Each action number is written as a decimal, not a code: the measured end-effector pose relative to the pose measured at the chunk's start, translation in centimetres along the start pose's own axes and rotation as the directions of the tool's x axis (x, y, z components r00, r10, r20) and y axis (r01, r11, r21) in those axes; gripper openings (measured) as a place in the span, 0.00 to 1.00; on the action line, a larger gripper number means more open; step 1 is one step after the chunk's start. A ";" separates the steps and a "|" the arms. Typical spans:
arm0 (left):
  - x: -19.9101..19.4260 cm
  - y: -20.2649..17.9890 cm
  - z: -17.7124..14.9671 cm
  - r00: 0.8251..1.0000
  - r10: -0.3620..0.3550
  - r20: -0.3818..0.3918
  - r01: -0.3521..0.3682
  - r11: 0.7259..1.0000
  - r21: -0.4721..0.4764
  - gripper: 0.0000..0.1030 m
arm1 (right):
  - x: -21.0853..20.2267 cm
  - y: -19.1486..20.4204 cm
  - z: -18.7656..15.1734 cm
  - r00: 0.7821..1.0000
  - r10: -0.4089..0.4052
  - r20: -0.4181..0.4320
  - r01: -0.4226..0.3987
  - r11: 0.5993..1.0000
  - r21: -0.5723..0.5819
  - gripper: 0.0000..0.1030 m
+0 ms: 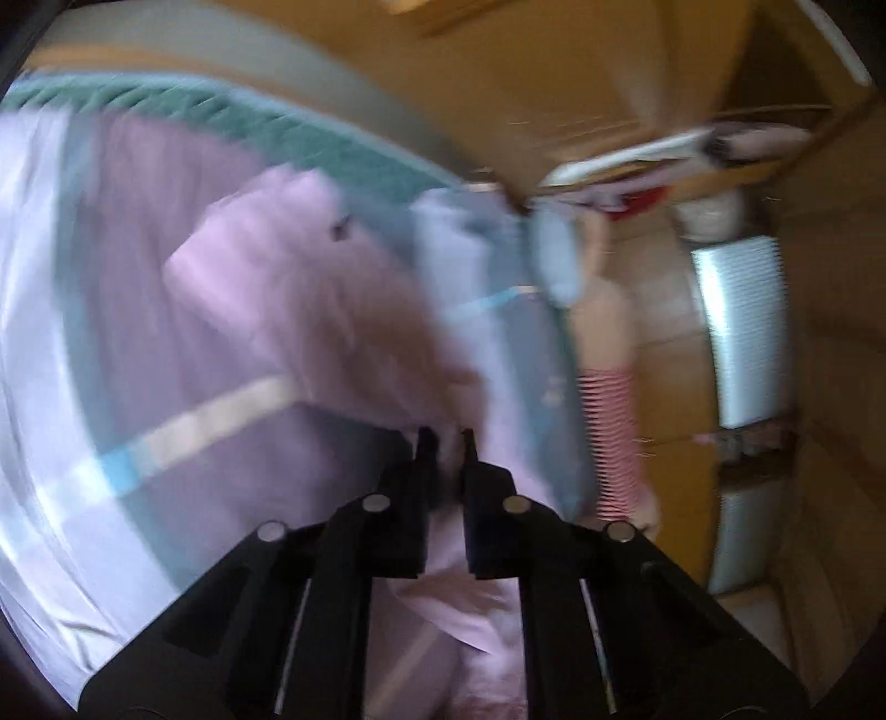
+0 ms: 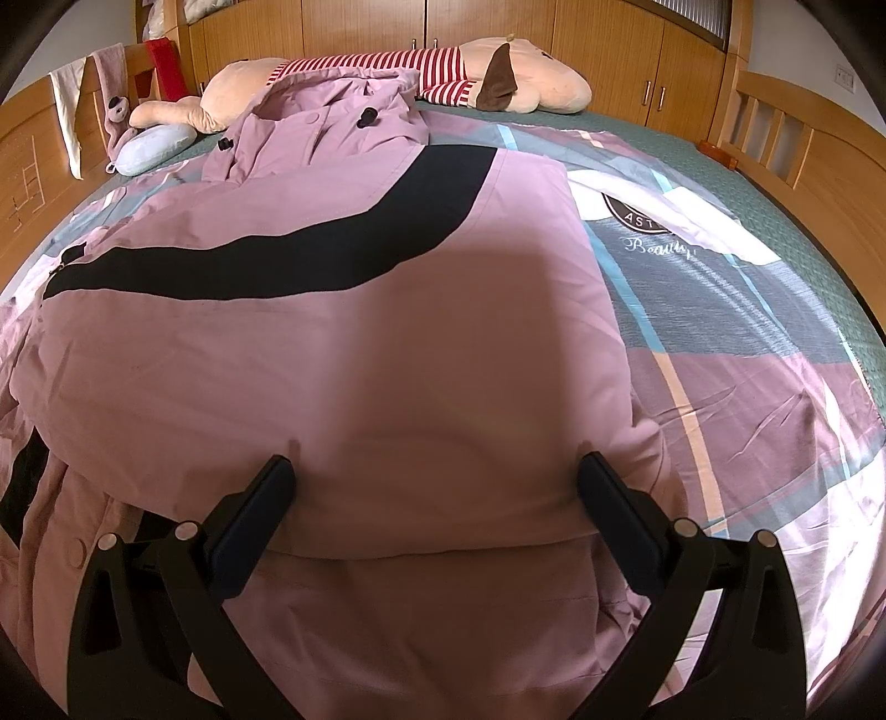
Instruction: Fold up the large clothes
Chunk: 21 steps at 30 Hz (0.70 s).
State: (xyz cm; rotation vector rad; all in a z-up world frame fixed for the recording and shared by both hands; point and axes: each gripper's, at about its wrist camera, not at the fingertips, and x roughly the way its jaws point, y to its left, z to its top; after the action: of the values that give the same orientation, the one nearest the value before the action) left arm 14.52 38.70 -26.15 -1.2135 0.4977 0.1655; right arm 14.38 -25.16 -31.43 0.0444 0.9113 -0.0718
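A large pink jacket point(image 2: 343, 343) with a black band point(image 2: 288, 243) lies spread on the bed, its hood and buttons at the far end. My right gripper point(image 2: 437, 471) is open, its fingers resting on a folded-over part of the jacket near its front edge. In the blurred, tilted left wrist view my left gripper point(image 1: 447, 437) is shut on pink jacket fabric point(image 1: 310, 288), holding it lifted.
The bed has a patterned sheet point(image 2: 747, 343) in pink, grey and blue. A big striped plush toy point(image 2: 421, 72) and a small blue pillow point(image 2: 155, 144) lie at the headboard. Wooden rails point(image 2: 786, 138) stand at the right, wardrobes point(image 2: 365, 27) behind.
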 end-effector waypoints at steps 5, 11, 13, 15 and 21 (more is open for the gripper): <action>-0.3 -7.8 -3.6 0.986 -0.157 -0.060 0.166 0.965 0.201 0.08 | 0.0 0.2 0.0 1.000 -0.005 -0.002 0.005 1.000 -0.005 0.99; 0.5 -17.0 -15.2 0.915 -0.239 -0.325 0.376 0.795 0.476 0.08 | 0.0 0.2 0.1 1.000 -0.007 -0.004 0.007 1.000 -0.008 0.99; 1.7 -19.7 -21.7 0.832 -0.200 -0.517 0.495 0.689 0.529 0.08 | 0.0 0.2 0.1 1.000 -0.006 -0.004 0.006 1.000 -0.007 0.99; 2.8 -21.0 -28.2 0.759 -0.086 -0.645 0.558 0.596 0.577 0.09 | 0.0 0.2 0.1 1.000 -0.005 -0.005 0.005 1.000 -0.006 0.99; 1.9 -20.6 -43.0 0.781 0.259 -0.568 0.555 0.129 0.822 0.12 | -0.1 0.1 0.1 1.000 0.000 -0.006 0.000 1.000 -0.003 0.99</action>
State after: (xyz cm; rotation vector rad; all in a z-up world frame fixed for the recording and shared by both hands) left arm 12.11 -8.66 -20.52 0.1686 0.8315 -0.7591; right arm 14.38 -25.04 -31.33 0.0419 0.9172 -0.0706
